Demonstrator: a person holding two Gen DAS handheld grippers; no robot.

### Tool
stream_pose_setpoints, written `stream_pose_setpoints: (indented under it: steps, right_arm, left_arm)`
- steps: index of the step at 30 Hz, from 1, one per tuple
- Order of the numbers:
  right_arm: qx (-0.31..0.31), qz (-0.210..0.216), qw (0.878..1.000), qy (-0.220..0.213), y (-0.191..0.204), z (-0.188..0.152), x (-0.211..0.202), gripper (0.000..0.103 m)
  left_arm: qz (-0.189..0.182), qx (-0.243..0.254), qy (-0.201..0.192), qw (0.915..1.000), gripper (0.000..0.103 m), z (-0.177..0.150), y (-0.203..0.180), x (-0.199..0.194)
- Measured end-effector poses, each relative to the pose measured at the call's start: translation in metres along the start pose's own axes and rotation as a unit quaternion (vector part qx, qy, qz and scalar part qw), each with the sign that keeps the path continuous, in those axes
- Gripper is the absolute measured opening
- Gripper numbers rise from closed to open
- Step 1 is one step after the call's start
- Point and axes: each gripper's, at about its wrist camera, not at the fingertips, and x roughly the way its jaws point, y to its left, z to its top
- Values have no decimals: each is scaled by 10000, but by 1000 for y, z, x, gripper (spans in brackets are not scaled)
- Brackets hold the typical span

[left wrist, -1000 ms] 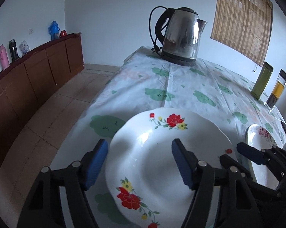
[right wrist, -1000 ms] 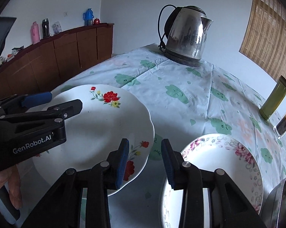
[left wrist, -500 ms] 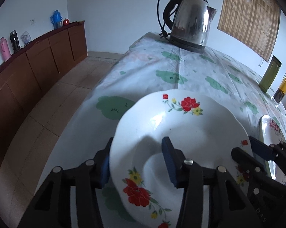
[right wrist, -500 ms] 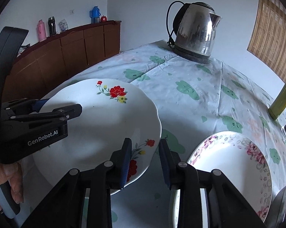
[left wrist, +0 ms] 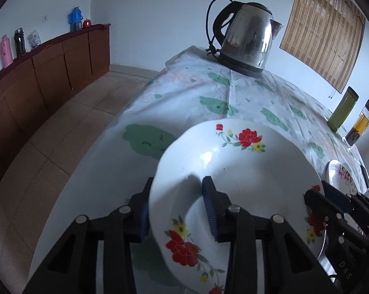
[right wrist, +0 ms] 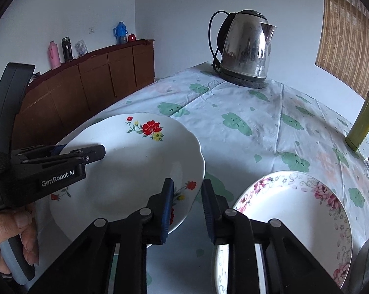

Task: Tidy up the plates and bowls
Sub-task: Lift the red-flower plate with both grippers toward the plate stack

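Observation:
A white plate with red flowers [left wrist: 245, 171] is tilted up off the table; it also shows in the right wrist view [right wrist: 135, 161]. My left gripper [left wrist: 177, 208] is shut on its left rim, one finger above and one below. My right gripper [right wrist: 186, 208] is narrowly open and empty, just right of that plate's rim, its left finger [right wrist: 167, 203] over the edge. A second white plate with pink flowers [right wrist: 289, 220] lies flat on the table at the right, also seen in the left wrist view [left wrist: 341, 174].
A steel kettle [right wrist: 243, 51] stands at the table's far end. A green bottle [right wrist: 363, 122] and a glass jar [left wrist: 361, 127] stand at the right edge. A metal bowl rim [right wrist: 365, 264] shows bottom right. A wooden sideboard [right wrist: 81, 83] runs along the left wall.
My left gripper closed on the red-flower plate's rim and lifted that side, tilting the plate. My right gripper stayed beside the plate's right edge.

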Motion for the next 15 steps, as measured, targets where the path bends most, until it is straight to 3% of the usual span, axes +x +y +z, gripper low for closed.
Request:
stream_pose_setpoints:
  steps: [4,7,15]
  right_arm:
    - [223,103,9997,43,-9,-1,-1,23]
    - [286,86,9995,-35,-12,-1,-7,23]
    - [564,216,9982,-20,-25,-3,-9,22]
  left_arm:
    - [-251,-118,-114,9996,36,2,0,-5]
    - [-333,-150,-257,9990,26,3,1,-11]
    - [-672,-371,-393,9963,19,6,5,-17]
